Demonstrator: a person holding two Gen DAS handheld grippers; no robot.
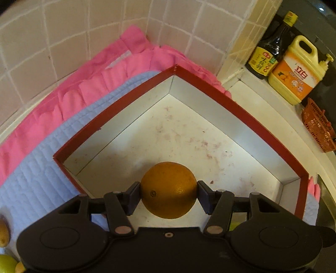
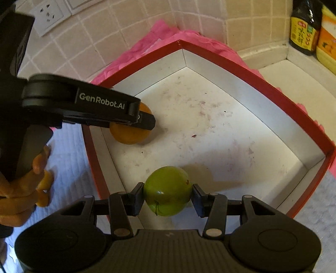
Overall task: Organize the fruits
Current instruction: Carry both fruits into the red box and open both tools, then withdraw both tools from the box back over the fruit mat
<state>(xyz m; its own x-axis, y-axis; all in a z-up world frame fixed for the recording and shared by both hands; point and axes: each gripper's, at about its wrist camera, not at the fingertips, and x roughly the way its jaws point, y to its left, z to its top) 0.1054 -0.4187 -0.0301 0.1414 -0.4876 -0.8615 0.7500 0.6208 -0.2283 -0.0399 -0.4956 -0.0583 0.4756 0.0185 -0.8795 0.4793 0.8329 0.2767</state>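
Fruit in my grip, two pieces. My left gripper (image 1: 169,194) has its jaws clamped on an orange (image 1: 168,190), one pad on each side, held over the near part of the red-rimmed box (image 1: 237,105), close to its left wall in the right wrist view; I cannot tell whether the orange touches the stained white floor. My right gripper (image 2: 168,194) has its jaws clamped on a green apple (image 2: 167,190), held over the box's near edge. Box: silver inner walls, no other fruit visible inside. Beneath it, a pale blue quilted cloth (image 1: 37,168) over a pink cloth (image 1: 88,79), bunched into the tiled back corner of the counter. Outside the box, at the cloth's near left corner: one yellow-green fruit (image 1: 6,263), partly visible. Right edge of counter: dark sauce bottle (image 1: 271,48), yellow detergent jug (image 1: 296,71), orange plastic basket (image 1: 319,128). Wall socket (image 2: 49,15) upper left in the right wrist view.
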